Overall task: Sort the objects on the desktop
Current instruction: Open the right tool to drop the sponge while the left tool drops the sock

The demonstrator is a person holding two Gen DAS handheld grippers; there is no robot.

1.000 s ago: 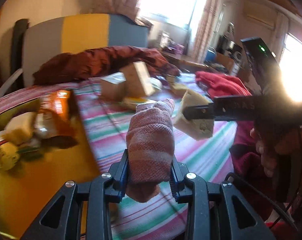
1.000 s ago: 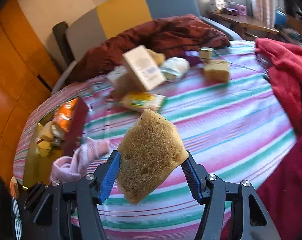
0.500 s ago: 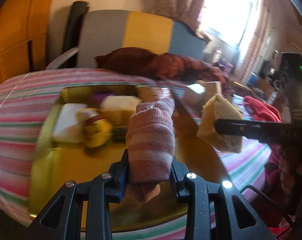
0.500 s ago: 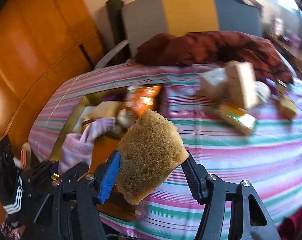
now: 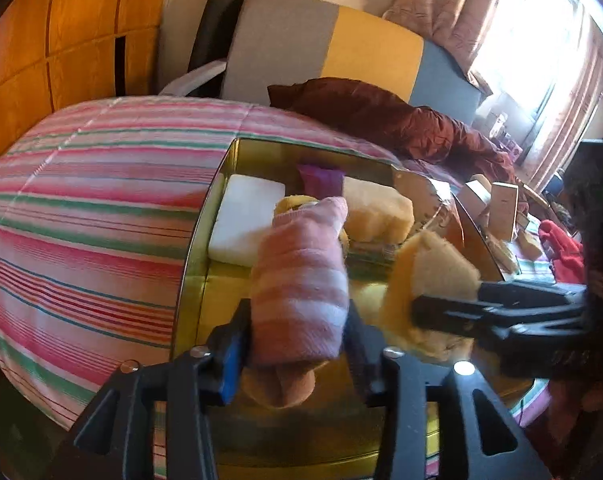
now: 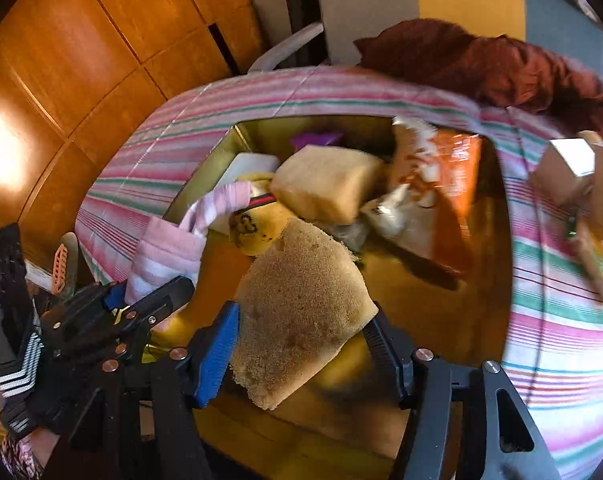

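Left tool (image 5: 297,344) pinches my pink sock (image 5: 301,280); right tool (image 6: 301,344) pinches the sponge (image 6: 301,320). Both hang over the gold tray (image 6: 497,216), mid-frame; its bare floor lies directly below, so release suffices.

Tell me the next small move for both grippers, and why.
Probably lower both a little, then open. The left gripper clamps the pink striped sock and the right gripper clamps the tan sponge; both hang above the gold tin tray's bare near floor.
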